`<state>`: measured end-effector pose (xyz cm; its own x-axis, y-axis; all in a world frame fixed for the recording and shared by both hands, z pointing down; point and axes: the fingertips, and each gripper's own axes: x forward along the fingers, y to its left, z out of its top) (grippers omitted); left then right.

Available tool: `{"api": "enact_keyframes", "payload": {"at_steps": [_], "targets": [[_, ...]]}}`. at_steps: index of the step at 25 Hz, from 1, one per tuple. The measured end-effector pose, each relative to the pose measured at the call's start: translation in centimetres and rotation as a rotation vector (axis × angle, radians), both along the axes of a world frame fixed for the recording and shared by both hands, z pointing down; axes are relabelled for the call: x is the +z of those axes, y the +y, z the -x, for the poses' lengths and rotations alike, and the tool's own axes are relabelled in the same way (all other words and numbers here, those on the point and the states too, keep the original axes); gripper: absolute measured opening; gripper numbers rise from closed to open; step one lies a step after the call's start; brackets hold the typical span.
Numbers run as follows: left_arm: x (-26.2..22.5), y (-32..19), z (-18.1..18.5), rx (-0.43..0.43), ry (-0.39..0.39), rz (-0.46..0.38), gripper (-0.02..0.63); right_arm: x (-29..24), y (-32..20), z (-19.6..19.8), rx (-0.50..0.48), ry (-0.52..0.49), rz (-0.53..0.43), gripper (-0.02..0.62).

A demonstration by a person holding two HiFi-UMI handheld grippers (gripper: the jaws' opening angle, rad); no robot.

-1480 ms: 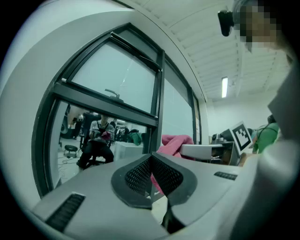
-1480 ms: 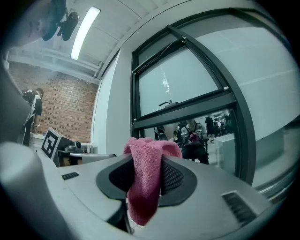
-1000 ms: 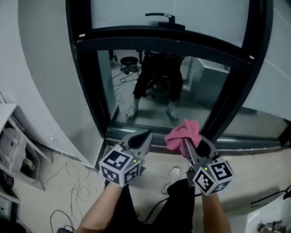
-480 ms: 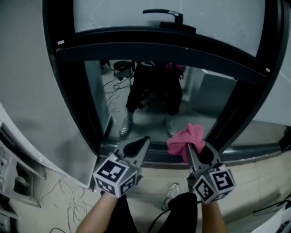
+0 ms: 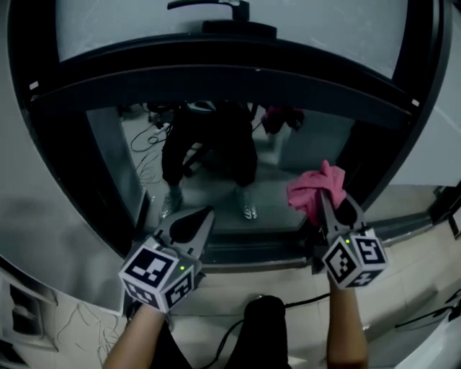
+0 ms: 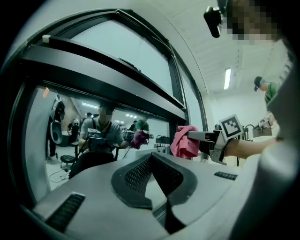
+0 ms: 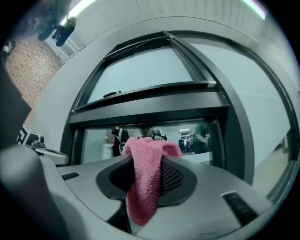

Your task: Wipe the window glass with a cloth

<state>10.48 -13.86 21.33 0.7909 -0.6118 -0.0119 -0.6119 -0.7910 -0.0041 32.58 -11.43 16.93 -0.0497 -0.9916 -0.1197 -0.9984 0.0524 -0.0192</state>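
Observation:
The window's lower glass pane (image 5: pixel 216 166) sits in a black frame (image 5: pixel 216 76) and mirrors a seated person. My right gripper (image 5: pixel 325 200) is shut on a bunched pink cloth (image 5: pixel 314 189), held up in front of the pane's lower right corner; I cannot tell whether the cloth touches the glass. In the right gripper view the cloth (image 7: pixel 145 178) hangs between the jaws of my right gripper (image 7: pixel 147 157), with the glass (image 7: pixel 154 136) just beyond. My left gripper (image 5: pixel 193 225) is shut on nothing, low and left of the right one. The left gripper view shows my left gripper (image 6: pixel 151 160) and the cloth (image 6: pixel 183 141).
A black window handle (image 5: pixel 209 6) sits on the frosted upper pane (image 5: pixel 144 29). The black sill rail (image 5: pixel 245 252) runs under the glass. A grey-white wall (image 5: pixel 43 216) flanks the window on the left. Cables (image 5: pixel 238 331) trail on the pale floor below.
The view has drawn closer to the window and shifted. My right gripper has risen with the cloth toward the pane's lower right. My left gripper has drifted left and stayed low.

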Motion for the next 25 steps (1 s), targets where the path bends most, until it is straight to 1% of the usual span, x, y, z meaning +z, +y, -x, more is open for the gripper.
{"api": "enact_keyframes", "payload": {"at_steps": [3,9,11,14,17,20,22,25], "targets": [[-1.2,-1.0,-2.0,0.036,-0.001,-0.015,0.0,-1.8,-1.3,-4.6,0.115,0.038,-0.014,0.12],[-2.4,-2.7,-5.9,0.111,0.003,-0.03,0.0,-4.7,-3.1,-14.9,0.385,0.011,-0.011,0.12],[-2.2,-3.4,-6.7,0.123,-0.001,-0.024,0.0,-5.5,-3.8,-17.0,0.443,0.011,-0.014,0.12],[-1.9,-4.3,-8.1,0.139,-0.006,-0.011,0.0,-6.5,-5.4,-19.4,0.489,0.02,-0.015,0.12],[-1.4,-5.0,-9.3,0.154,-0.002,-0.001,0.0,-7.5,-6.9,-20.9,0.5,0.036,-0.027,0.12],[-0.8,-5.6,-9.6,0.151,0.001,0.015,0.0,-7.9,-8.4,-21.2,0.465,0.044,-0.039,0.12],[-0.5,-6.0,-9.1,0.135,0.005,0.024,0.0,-7.7,-9.3,-20.0,0.404,0.046,-0.04,0.12],[-0.1,-6.6,-8.0,0.105,0.014,0.036,0.0,-7.2,-10.5,-15.4,0.271,0.061,-0.031,0.12]]}}
